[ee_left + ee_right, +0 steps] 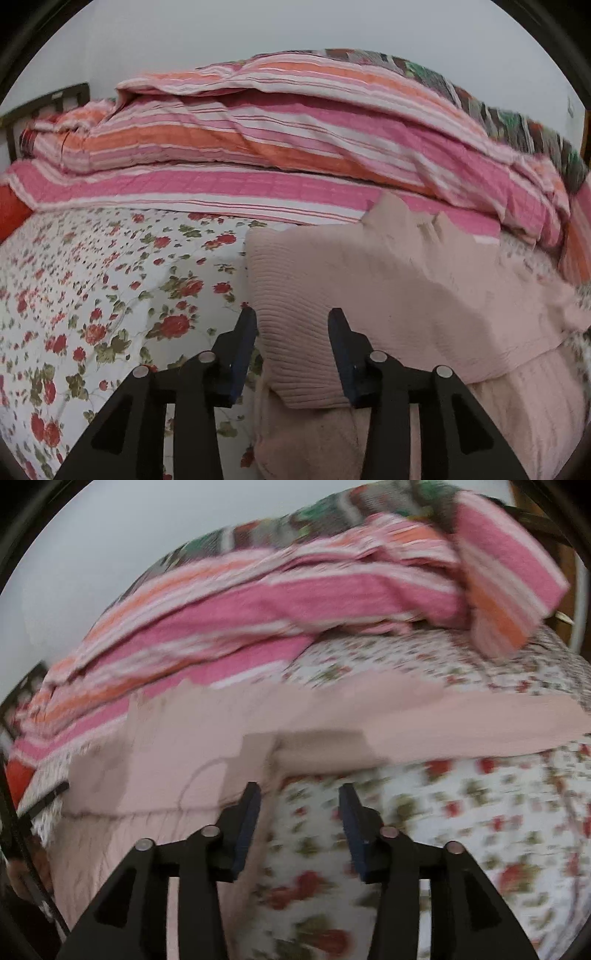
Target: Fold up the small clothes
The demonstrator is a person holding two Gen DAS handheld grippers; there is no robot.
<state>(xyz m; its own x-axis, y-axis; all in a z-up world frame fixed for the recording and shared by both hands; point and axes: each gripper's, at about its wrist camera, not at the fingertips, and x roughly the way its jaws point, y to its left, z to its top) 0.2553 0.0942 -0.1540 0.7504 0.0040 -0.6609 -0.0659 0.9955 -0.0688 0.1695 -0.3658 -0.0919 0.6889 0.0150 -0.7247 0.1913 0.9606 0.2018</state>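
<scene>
In my left wrist view, the floral bedsheet [92, 295] fills the lower left. My left gripper [291, 314] has its jaws parted around a ribbed fold of the pink sweater [406, 288], pads not pressing. In the blurred right view, my right gripper [299, 792] stands open over bare sheet, sweater at centre.

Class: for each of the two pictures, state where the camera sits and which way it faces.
Left wrist: on the left gripper, looking forward and down over the pink garment lying between its open fingers.
Right wrist: on the right gripper, facing forward and down at the floral sheet; its open fingers hold nothing, picture blurred.
Both show: garment, sheet, striped quilt.
</scene>
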